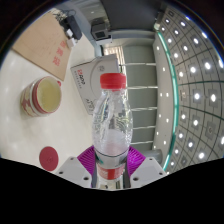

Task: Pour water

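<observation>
1. The tool [110, 168] is clenching a clear bottle [111, 118], both pink pads pressing its base.
2. The bottle is standing upright between the fingers, its red cap [112, 81] still sealing it.
3. A bowl [44, 96] is sitting left of it on the worktop [140, 70], the likely pouring target.
4. A cardboard box [42, 45] is lying beyond the bowl.

No legible text anywhere. Clear plastic bottle with red cap [112, 118]: bare, no label to read. Brown cardboard box [45, 48]: red marks on its side, too small to make out. White-and-red packet [88, 68] beyond the bottle: printing unreadable.
</observation>
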Available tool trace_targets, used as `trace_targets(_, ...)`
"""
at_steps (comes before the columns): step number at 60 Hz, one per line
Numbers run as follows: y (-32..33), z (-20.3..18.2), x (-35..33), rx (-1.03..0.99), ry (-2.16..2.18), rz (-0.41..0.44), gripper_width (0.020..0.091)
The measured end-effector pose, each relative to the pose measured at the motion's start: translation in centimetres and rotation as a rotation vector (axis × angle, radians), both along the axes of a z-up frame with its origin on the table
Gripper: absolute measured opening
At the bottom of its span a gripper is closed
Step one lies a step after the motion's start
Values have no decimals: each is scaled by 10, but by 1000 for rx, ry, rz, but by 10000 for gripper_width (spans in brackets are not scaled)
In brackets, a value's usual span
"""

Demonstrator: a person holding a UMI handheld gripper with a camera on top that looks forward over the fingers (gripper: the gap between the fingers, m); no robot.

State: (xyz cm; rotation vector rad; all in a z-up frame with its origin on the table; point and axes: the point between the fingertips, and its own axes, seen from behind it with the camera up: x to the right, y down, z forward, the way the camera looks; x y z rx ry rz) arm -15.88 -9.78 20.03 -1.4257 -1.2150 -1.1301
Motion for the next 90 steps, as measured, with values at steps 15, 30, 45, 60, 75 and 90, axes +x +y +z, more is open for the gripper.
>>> trace_targets(15,-17,-30,-13,-208,913,-26,382)
trace_targets(30,-6,-97,13,-336,1352,-66,383)
trace_targets(45,-3,-139,32,-369,1385,-70,397)
trace_targets(60,-13,-146,29,-413,1350,-116,862)
trace_targets(75,-74,-116,41,-418,1344,-302,861)
trace_targets(90,-184,-44,38,-354,1319,-488,859)
